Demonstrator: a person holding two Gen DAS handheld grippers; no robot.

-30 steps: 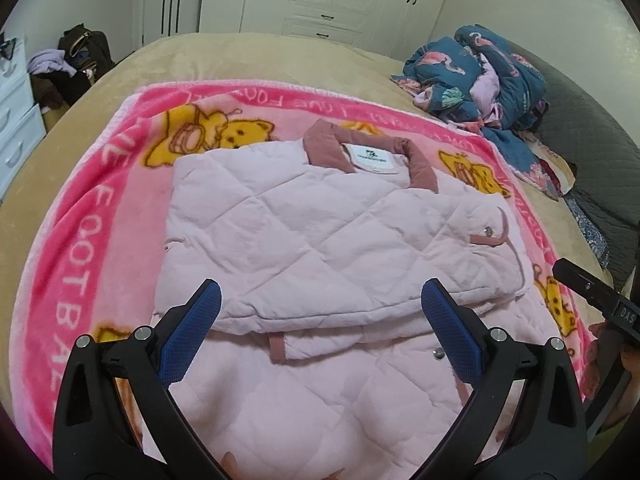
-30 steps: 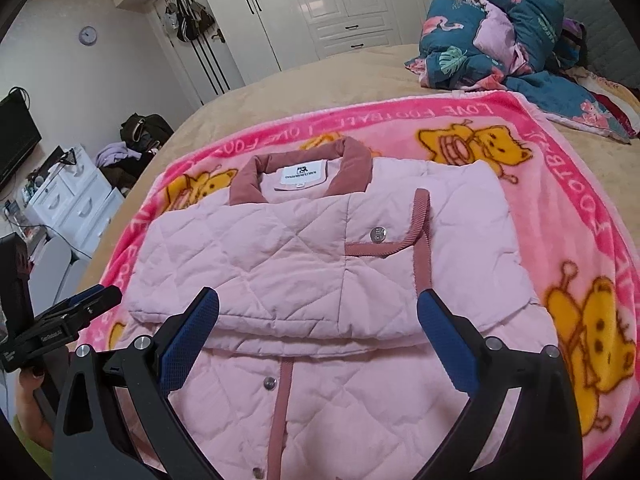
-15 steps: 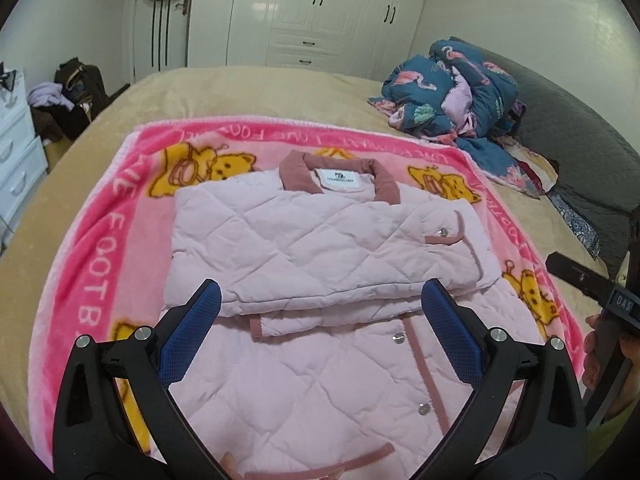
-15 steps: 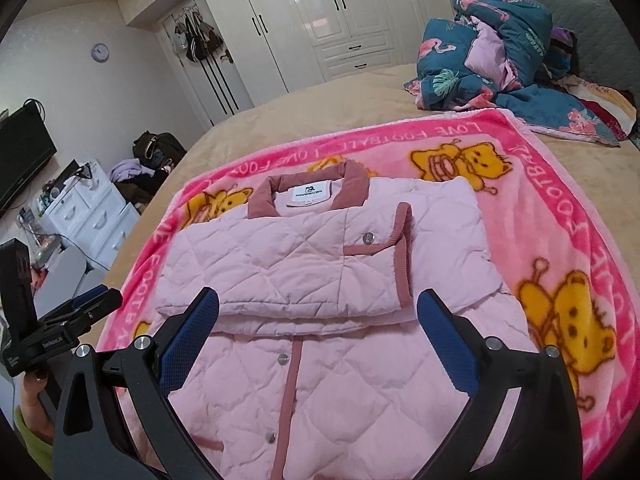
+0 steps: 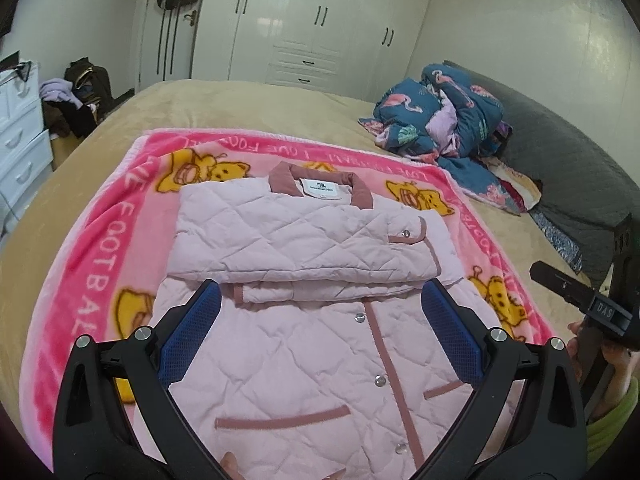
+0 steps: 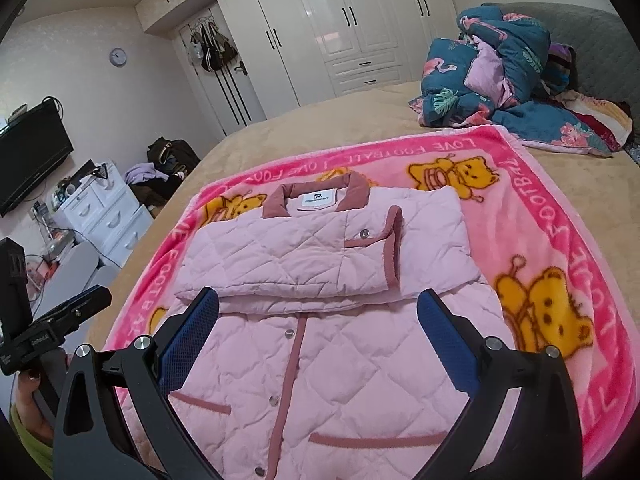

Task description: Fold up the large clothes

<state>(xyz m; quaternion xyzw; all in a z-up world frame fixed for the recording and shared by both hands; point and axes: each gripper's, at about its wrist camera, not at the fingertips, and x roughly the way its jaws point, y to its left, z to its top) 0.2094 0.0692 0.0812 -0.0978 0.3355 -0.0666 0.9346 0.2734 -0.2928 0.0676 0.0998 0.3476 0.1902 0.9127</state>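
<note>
The pale pink quilted jacket with dusty-rose trim (image 5: 308, 320) lies flat in the middle of a bright pink fleece blanket printed with yellow bears (image 5: 92, 264), which is spread over a tan bed (image 5: 248, 108). Blanket border shows on the left, right and far sides of the jacket, and bare tan bed lies beyond that. The sleeves are folded across the chest as a thick band, collar at the far end, hem at the near edge.

On the far right of the bed sits a heap of dark teal flamingo-print bedding (image 6: 500, 64), well apart from the jacket. White drawers (image 6: 104, 216) stand off to the left, and white wardrobes (image 5: 320, 28) line the far wall.

The left gripper (image 5: 320, 320) and the right gripper (image 6: 318, 320) hover above the jacket's lower half, jaws wide apart, holding nothing.
</note>
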